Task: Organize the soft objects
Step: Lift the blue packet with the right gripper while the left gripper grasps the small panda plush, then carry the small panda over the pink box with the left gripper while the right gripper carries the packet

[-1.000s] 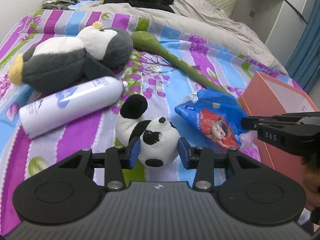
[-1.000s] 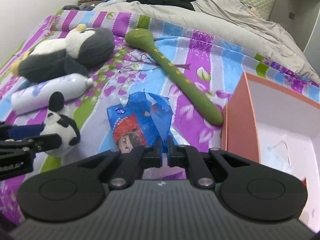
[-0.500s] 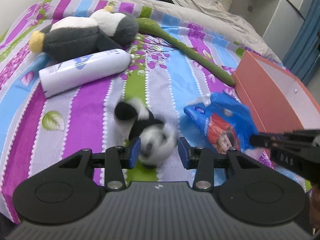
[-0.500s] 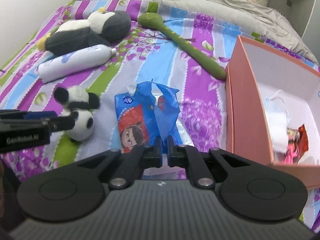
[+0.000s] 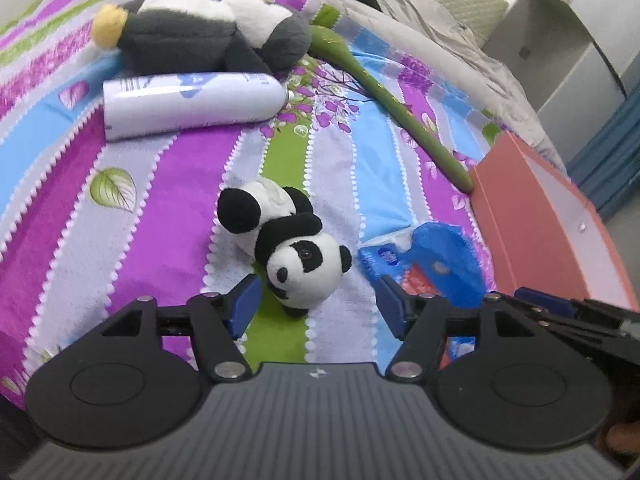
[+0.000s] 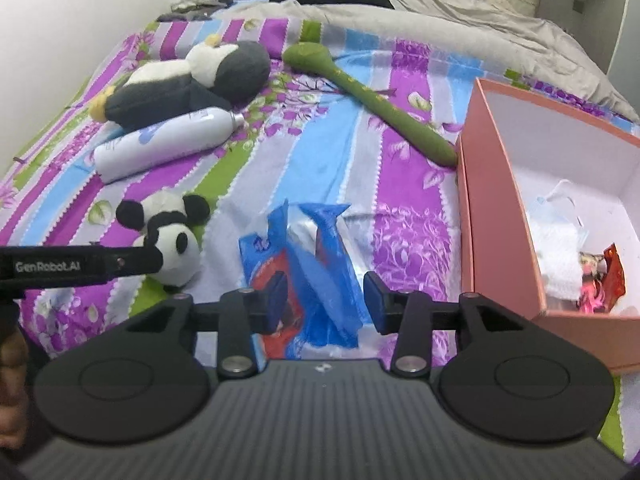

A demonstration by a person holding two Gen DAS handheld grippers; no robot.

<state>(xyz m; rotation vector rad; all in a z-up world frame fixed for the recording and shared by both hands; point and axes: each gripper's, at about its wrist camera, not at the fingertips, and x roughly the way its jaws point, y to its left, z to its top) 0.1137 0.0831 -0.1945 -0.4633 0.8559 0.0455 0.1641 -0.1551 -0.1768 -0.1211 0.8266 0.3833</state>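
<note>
While both sit released, the left hand-held gripper (image 5: 316, 304) has the panda plush (image 5: 288, 244) just ahead, head nearest, body trailing forward-left; the right hand-held gripper (image 6: 326, 298) straddles the blue packet (image 6: 308, 276).

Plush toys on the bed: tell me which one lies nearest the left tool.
The small panda, lying just ahead of the open left tool. The grey penguin and the green snake lie much farther up the bed.

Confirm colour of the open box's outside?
Salmon pink outside, white inside; the box shows best in the right wrist view.
</note>
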